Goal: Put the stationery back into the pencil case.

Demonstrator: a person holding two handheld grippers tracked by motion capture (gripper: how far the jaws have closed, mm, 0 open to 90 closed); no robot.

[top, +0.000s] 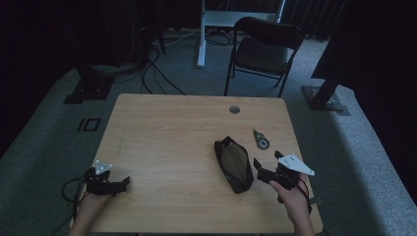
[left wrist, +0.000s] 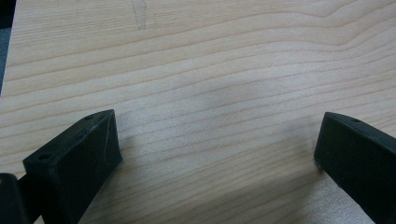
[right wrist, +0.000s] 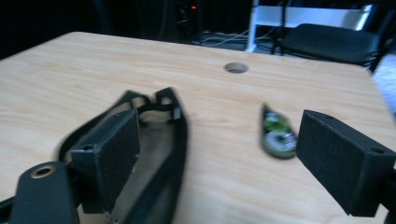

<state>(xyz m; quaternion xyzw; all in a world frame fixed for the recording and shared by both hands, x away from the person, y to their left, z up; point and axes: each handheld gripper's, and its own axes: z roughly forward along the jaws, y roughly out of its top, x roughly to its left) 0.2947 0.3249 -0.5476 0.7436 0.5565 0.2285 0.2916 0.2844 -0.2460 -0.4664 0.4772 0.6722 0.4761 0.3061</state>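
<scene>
Your left tool, lower left, and right tool gape wide, empty; pouch and tape dispenser lie centre-right on the counter.

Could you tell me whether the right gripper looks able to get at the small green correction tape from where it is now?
Probably yes: the right gripper is open, and the correction tape lies beyond it on bare table, beside the black pouch, with nothing between them.

Blur: black pouch and green tape dispenser smeared in the right gripper view, dispenser's markings unreadable; pouch's near end hidden behind the left-hand jaw | Cut off: both forearms at the high view's bottom edge; table cropped on three sides in the left gripper view | Too small: dispenser detail in the high view
</scene>
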